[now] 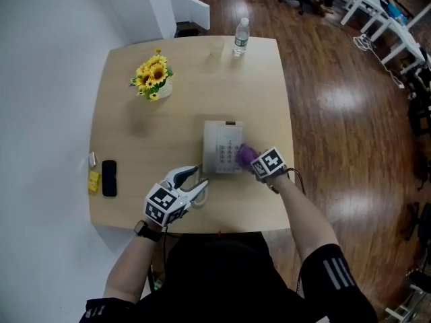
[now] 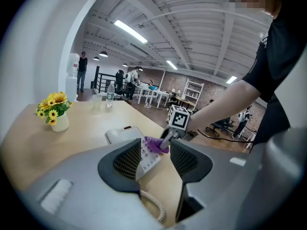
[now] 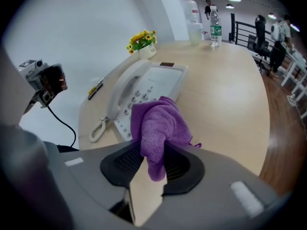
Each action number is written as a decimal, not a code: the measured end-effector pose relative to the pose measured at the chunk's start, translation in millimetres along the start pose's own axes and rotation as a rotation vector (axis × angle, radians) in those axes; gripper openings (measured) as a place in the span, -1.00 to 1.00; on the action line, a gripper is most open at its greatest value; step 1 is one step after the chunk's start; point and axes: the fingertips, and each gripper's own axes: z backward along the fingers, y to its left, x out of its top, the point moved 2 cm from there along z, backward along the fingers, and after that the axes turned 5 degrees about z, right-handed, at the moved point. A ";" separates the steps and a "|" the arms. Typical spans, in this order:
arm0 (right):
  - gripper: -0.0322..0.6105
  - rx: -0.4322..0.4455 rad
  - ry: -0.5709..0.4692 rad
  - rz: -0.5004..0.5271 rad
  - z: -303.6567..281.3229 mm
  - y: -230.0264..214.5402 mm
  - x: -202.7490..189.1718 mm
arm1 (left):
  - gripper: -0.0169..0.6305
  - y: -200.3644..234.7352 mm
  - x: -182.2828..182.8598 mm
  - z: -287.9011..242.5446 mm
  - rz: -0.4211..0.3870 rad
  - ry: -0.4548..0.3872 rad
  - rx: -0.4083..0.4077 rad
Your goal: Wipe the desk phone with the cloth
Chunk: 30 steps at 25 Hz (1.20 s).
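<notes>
Right tool (image 3: 153, 157) is clamped narrow on the purple cloth (image 3: 158, 123). The wad bulges out ahead of the jaws and a tail hangs down between them. In the head view this tool (image 1: 252, 161) reaches in from the near right of the desk phone (image 1: 222, 147), with the cloth (image 1: 244, 155) over the near right part of the keypad (image 1: 232, 150). We take it to be touching the keys, but we can't confirm contact.

The phone sits near the middle of the surface (image 1: 168, 126), towards the person's edge. Its long axis runs away from us, near to far. The handset (image 3: 125, 83) lies along the phone's left side and the keypad on its right. So the rest of the phone lies ahead and to the left of the cloth: the far end of the body, then the handset.

We judge the next stroke should run along that long axis, away from the person, then step left. The right tool is the nearer one and it carries the cloth.

Left tool (image 1: 192, 184) has its jaws wide apart and holds nothing. It sits just beside the phone's near left corner, by the coiled cord (image 2: 152, 206). In the left gripper view (image 2: 156, 159) that corner shows between the jaws. We can't tell if it touches the phone. From there it could steady the body.
</notes>
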 end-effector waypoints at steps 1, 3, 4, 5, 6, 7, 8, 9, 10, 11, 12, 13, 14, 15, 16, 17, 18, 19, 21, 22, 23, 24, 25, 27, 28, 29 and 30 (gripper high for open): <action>-0.51 0.001 0.007 0.010 -1.3 5.4 -5.7 | -0.38 -0.6 0.1 -0.7 -0.002 0.000 -0.004; -0.51 0.007 0.021 0.024 -4.1 16.0 -16.8 | -0.38 -1.3 0.9 -2.2 -0.007 -0.001 -0.010; -0.51 0.015 0.028 0.030 -5.8 21.4 -22.4 | -0.38 -1.4 1.5 -2.9 -0.010 -0.001 -0.012; -0.51 0.026 0.036 0.035 -7.6 26.9 -28.3 | -0.38 -1.4 2.0 -3.5 -0.012 -0.002 -0.014; -0.51 0.039 0.045 0.039 -9.1 32.2 -34.5 | -0.38 -1.4 2.7 -3.9 -0.014 -0.003 -0.015; -0.51 0.052 0.054 0.042 -10.0 36.5 -40.3 | -0.38 -1.4 3.6 -3.9 -0.014 -0.005 -0.016; -0.51 0.062 0.060 0.043 -9.8 39.4 -44.9 | -0.38 -1.5 4.8 -3.5 -0.015 -0.008 -0.016; -0.51 0.066 0.059 0.043 -8.4 40.5 -47.5 | -0.38 -1.4 5.9 -2.7 -0.016 -0.011 -0.015; -0.51 0.063 0.051 0.045 -5.5 39.7 -47.6 | -0.38 -1.3 6.7 -1.6 -0.017 -0.015 -0.014; -0.51 0.053 0.037 0.051 -1.5 37.4 -44.7 | -0.38 -1.0 7.1 -0.3 -0.016 -0.017 -0.012; -0.51 0.038 0.019 0.061 3.5 33.7 -38.6 | -0.38 -0.4 6.8 1.0 -0.015 -0.019 -0.009; -0.51 0.018 -0.003 0.076 9.2 29.0 -29.0 | -0.38 0.4 6.1 2.4 -0.014 -0.020 -0.006; -0.51 -0.004 -0.029 0.092 15.5 23.5 -16.1 | -0.38 1.1 5.1 3.8 -0.012 -0.020 -0.002; -0.51 -0.028 -0.055 0.108 22.2 17.8 -0.6 | -0.38 1.6 4.0 5.1 -0.010 -0.020 0.002; -0.51 -0.051 -0.080 0.122 28.5 12.1 16.2 | -0.38 1.8 2.9 6.5 -0.007 -0.020 0.005; -0.51 -0.073 -0.102 0.136 33.9 6.7 33.5 | -0.38 1.7 1.5 7.9 -0.005 -0.020 0.008; -0.51 -0.095 -0.117 0.152 37.8 1.6 50.5 | -0.38 1.5 0.0 9.4 -0.003 -0.019 0.011; -0.51 -0.117 -0.123 0.169 40.1 -3.0 66.4 | -0.38 1.4 -1.6 11.1 -0.002 -0.018 0.014; -0.51 -0.161 -0.114 0.207 40.8 -11.5 93.4 | -0.38 1.6 -4.3 15.5 0.002 -0.017 0.022; -0.51 -0.182 -0.104 0.223 39.8 -15.3 104.5 | -0.38 2.0 -5.3 18.1 0.005 -0.017 0.027; -0.51 -0.199 -0.094 0.235 38.4 -19.2 114.1 | -0.38 2.6 -6.1 20.9 0.008 -0.018 0.033; -0.51 -0.212 -0.081 0.241 36.5 -22.8 122.0 | -0.38 3.3 -6.6 23.7 0.011 -0.018 0.040; -0.51 -0.220 -0.064 0.244 33.8 -25.8 127.5 | -0.38 4.3 -7.4 26.5 0.013 -0.017 0.046; -0.51 -0.221 -0.020 0.243 24.9 -29.0 130.0 | -0.38 6.8 -10.5 32.1 0.020 -0.013 0.058; -0.51 -0.218 -0.003 0.241 20.2 -28.7 128.4 | -0.38 8.3 -12.4 34.6 0.023 -0.011 0.064; -0.51 -0.214 0.003 0.241 16.5 -27.1 126.1 | -0.38 9.8 -14.2 37.0 0.027 -0.010 0.069; -0.51 -0.210 0.003 0.243 13.9 -24.2 123.1 | -0.38 11.3 -15.7 39.0 0.030 -0.010 0.074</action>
